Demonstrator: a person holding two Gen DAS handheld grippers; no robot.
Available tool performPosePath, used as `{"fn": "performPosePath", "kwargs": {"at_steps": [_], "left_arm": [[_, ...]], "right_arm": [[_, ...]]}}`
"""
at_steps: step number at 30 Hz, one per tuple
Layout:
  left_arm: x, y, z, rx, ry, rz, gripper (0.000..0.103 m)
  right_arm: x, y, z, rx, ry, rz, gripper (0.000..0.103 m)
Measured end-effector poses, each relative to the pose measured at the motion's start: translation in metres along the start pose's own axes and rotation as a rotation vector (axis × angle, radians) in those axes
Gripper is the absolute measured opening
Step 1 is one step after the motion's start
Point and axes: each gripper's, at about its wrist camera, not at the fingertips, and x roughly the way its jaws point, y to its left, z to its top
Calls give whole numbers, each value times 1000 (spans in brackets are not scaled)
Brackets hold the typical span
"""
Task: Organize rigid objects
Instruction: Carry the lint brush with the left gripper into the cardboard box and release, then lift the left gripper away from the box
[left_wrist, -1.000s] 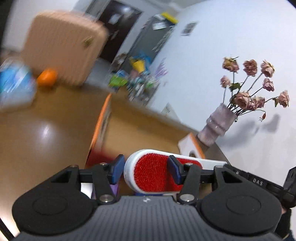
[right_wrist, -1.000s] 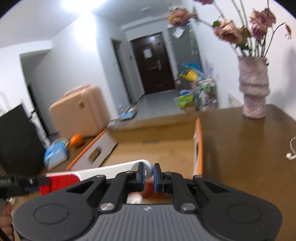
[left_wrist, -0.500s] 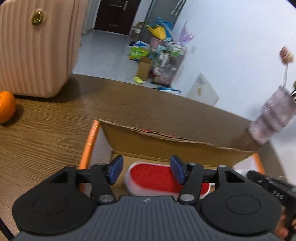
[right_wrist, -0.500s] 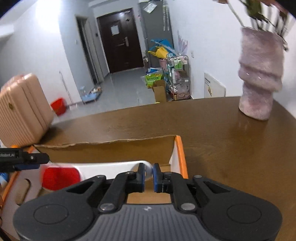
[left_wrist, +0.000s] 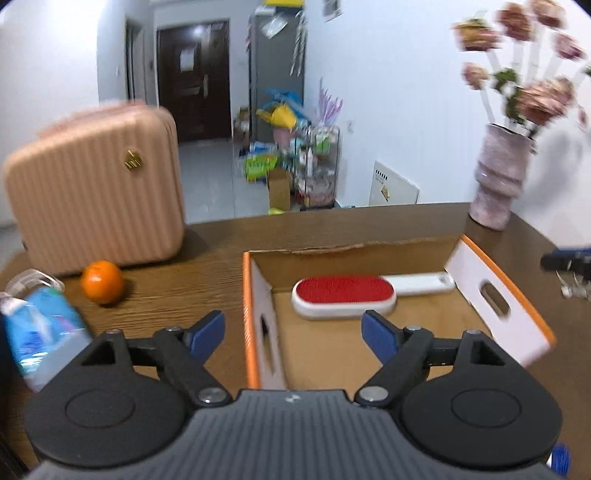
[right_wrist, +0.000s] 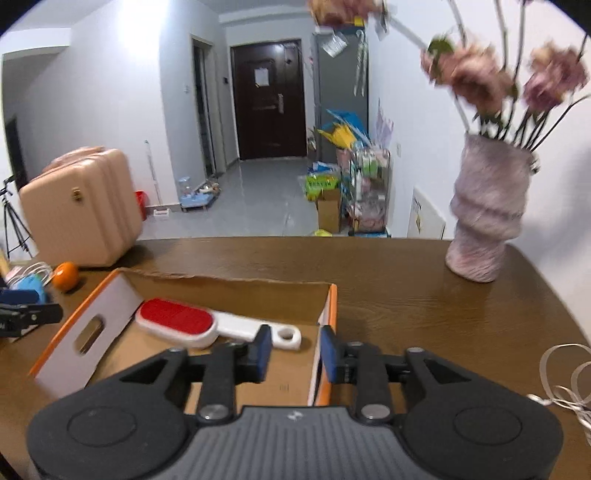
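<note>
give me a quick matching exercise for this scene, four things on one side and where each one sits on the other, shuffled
Things:
1. lint brush
2. orange
3. vase
4. left gripper

Places:
A. on the table in front of the pink suitcase
B. open, above the near left edge of the box
C. flat inside the cardboard box
D. on the table to the right of the box

Pairs: 1-C, 2-A, 3-D, 4-B

Brush (left_wrist: 343, 295) lies in box (left_wrist: 495, 295) w/ handle toward box's right wall. Box mid-table (right_wrist: 424, 295); orange (left_wrist: 102, 281) & suitcase (left_wrist: 96, 192) by table's far left edge, vase (right_wrist: 484, 218) at far right corner.
</note>
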Motion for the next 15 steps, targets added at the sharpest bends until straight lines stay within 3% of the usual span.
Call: {"fn": "performPosePath", "kwargs": {"at_steps": [6, 15], "left_arm": [[-101, -13, -47, 37, -137, 1, 96], [-199, -41, -156, 56, -282, 49, 103]], "right_arm": [[-93, 15, -43, -43, -87, -10, 55], [-204, 66, -150, -67, -268, 9, 67]]}}
